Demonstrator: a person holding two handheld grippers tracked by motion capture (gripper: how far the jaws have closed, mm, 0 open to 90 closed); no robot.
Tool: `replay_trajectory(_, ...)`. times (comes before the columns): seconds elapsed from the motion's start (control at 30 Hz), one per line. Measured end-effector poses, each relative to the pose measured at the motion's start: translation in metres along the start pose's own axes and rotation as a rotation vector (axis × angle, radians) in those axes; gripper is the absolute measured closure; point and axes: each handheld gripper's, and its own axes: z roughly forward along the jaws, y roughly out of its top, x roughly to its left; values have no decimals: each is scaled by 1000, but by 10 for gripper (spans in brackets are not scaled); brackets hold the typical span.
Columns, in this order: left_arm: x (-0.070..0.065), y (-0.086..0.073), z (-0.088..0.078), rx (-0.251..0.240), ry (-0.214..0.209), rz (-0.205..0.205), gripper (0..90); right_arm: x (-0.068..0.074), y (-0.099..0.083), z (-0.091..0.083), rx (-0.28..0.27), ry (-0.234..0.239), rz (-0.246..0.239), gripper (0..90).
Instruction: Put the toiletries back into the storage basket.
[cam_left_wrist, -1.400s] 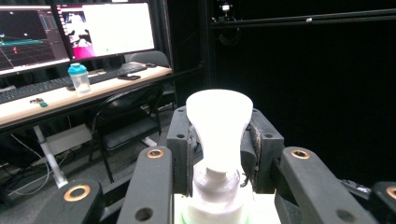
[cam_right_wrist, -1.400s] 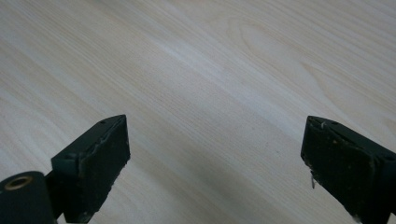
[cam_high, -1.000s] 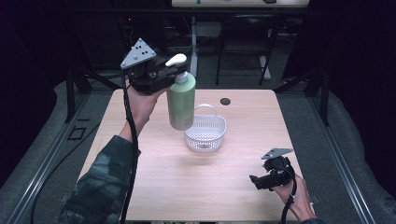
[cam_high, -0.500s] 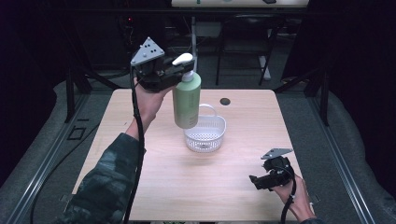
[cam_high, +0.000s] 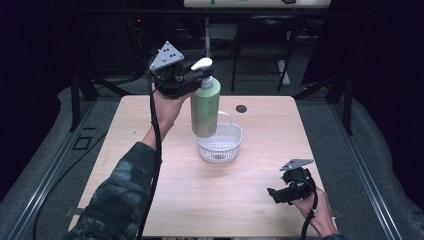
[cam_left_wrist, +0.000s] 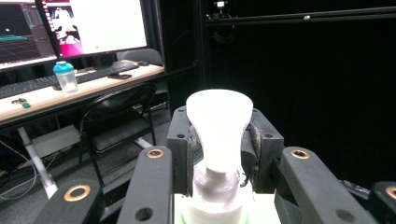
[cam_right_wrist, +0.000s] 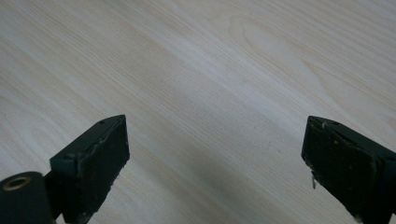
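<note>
The left gripper (cam_high: 196, 76) pinches the neck of a tall pale-green plastic pump bottle (cam_high: 205, 106) just under its white pump head (cam_left_wrist: 219, 122). In the left gripper view the jaws press on either side of the collar, so the head's flare sits above them and likely keeps the bottle from slipping down. Held that way, the bottle hangs upright in the air, its base over the near-left rim of the small white perforated plastic basket (cam_high: 220, 144). The grip at the top leaves the whole body free below, which suits lowering it straight into the basket.

The basket stands near the middle of the light wooden desk (cam_high: 150, 185), with bare wood on every side and its handle toward the far edge. A small dark round spot (cam_high: 241, 108) lies on the desk behind it, well apart.

The right gripper (cam_high: 280, 194) rests low over the near-right corner of the desk, jaws spread wide with nothing between them, well clear of the bottle's path.
</note>
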Motion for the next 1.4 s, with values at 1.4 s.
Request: replay_trajectory(1.4,-4,-27,32,-27,22,-67,674,0,-1,0,3,2,-2,73)
